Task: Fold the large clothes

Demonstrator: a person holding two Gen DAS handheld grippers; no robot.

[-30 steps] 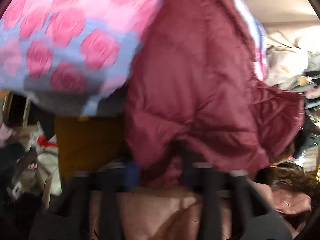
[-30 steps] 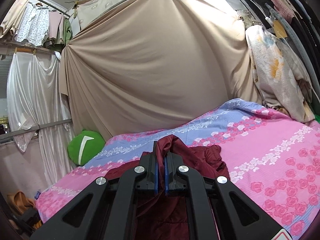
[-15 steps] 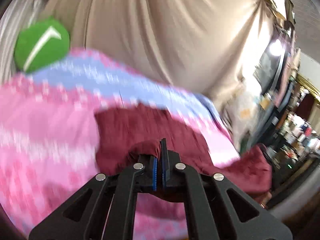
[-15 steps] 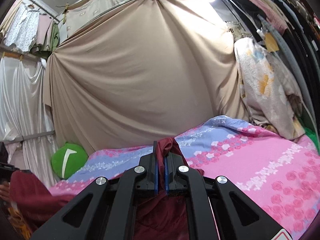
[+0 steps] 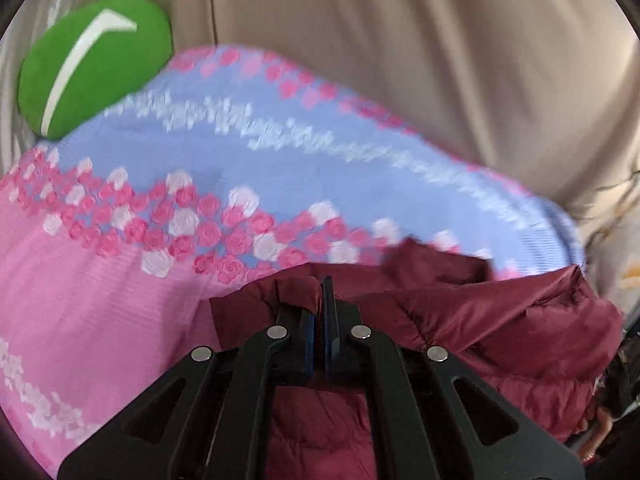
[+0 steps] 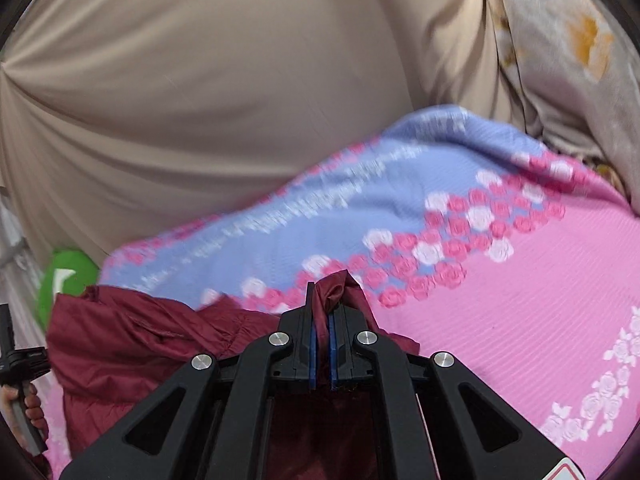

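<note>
Now that I have swung both hands up from the pile beside the bed and out over it, the dark red jacket [image 5: 500, 320] has come along with me and lies bunched across the near part of the pink and blue flowered bedspread [image 5: 120, 300], where a second ago my left camera saw it hanging against the side of the bed. My left gripper [image 5: 322, 312] is closed tight on a fold of the jacket's edge, and my right gripper [image 6: 323, 312] is pinched shut on another tuft of the same cloth that pokes up between its pads. As I judge it, the jacket is now on a flat place to work but far from folded: it is crumpled between my two hands and needs pulling out flat first. A green cushion [image 5: 92, 64] sits at the far end of the bed against the beige curtain [image 6: 200, 80]. No basket, box or other container shows in either view, so I have nothing to tell of contents
</note>
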